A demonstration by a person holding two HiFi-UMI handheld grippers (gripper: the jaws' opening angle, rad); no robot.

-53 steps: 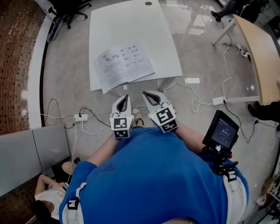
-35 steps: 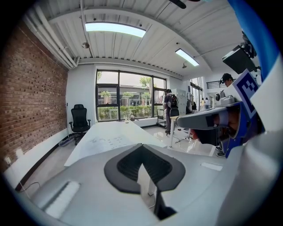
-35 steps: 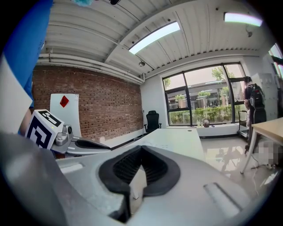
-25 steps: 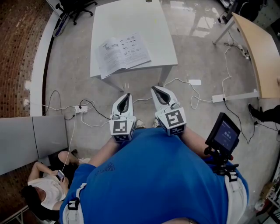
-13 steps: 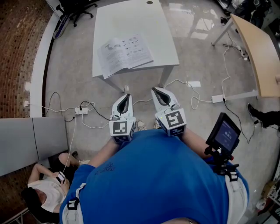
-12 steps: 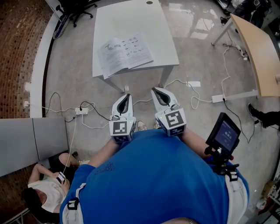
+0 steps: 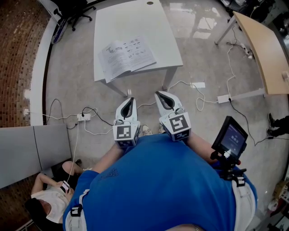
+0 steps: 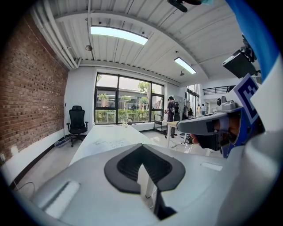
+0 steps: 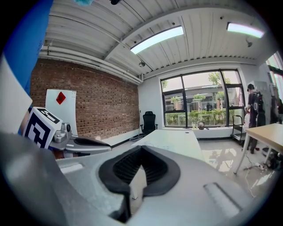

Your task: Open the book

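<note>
The white-paged book (image 7: 126, 53) is lying — seemingly already open — on the white desk (image 7: 153, 27), well ahead of the left gripper (image 7: 129, 100) and, slightly farther, the right gripper (image 7: 159, 94). Both are holding their fingers pressed together, gripping nothing.

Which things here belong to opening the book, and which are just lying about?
Job: book, already lying open on the white table; left tool and right tool, both shut, empty.
Lying about: floor cables, power strip, black office chair, wooden table, small screen at the hip.
</note>
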